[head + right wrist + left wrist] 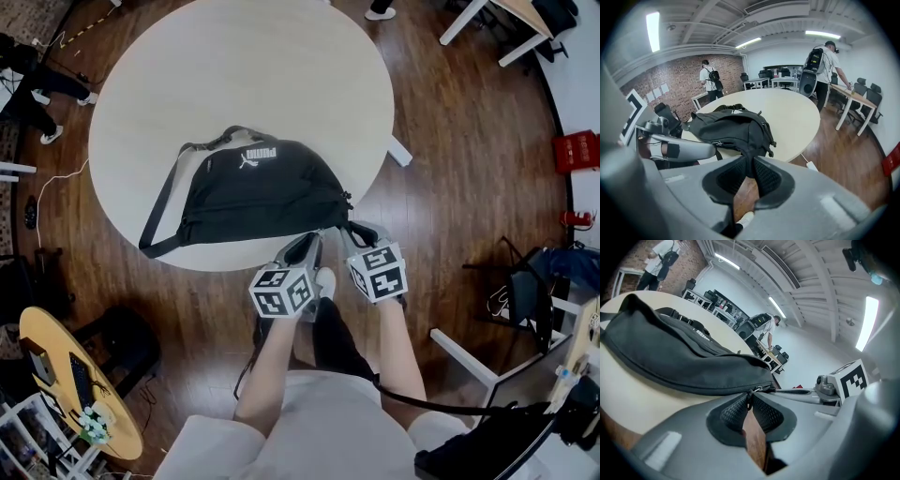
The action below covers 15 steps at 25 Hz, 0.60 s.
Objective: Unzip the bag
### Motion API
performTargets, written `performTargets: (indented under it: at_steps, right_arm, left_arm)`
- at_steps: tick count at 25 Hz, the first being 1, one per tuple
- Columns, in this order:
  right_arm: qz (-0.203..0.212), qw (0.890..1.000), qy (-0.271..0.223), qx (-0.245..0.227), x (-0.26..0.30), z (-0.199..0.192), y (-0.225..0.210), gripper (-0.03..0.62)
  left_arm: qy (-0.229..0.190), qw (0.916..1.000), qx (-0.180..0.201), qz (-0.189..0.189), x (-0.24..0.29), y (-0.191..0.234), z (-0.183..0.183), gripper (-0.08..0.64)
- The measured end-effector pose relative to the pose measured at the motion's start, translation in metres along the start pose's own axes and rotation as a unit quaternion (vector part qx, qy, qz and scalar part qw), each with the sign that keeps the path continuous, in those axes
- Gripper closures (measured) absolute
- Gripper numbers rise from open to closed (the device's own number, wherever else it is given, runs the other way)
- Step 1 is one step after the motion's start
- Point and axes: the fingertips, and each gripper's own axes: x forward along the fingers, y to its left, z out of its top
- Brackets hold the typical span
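Observation:
A black bag (258, 187) with a white logo lies on the round pale table (234, 75), close to its near edge. Its strap (157, 214) trails to the left. My left gripper (311, 247) sits at the bag's near right end. In the left gripper view (749, 401) its pads are shut on the small metal zipper pull (756, 389). My right gripper (351, 232) is just to the right of it, and in the right gripper view (751, 164) it pinches the bag's black fabric end (750, 147). The zip line looks closed along the bag (684, 362).
Dark wood floor surrounds the table. A small yellow round table (56, 375) stands at the lower left and a red crate (577, 150) at the right. People stand by desks behind the table (827, 61). A white table foot (400, 152) sticks out at the right.

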Motion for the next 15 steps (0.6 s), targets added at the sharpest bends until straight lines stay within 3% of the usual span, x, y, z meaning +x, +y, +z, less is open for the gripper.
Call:
performTargets:
  at_steps: [7, 15]
  right_arm:
    - [-0.014, 1.0, 0.001, 0.015, 0.001, 0.0, -0.005, 0.554]
    - [-0.035, 0.999, 0.006, 0.025, 0.002, -0.002, -0.007, 0.555]
  left_arm:
    - [-0.005, 0.9992, -0.016, 0.036, -0.018, 0.042, 0.001, 0.511]
    - [-0.014, 0.9951, -0.023, 0.096, -0.075, 0.122, 0.011, 0.511]
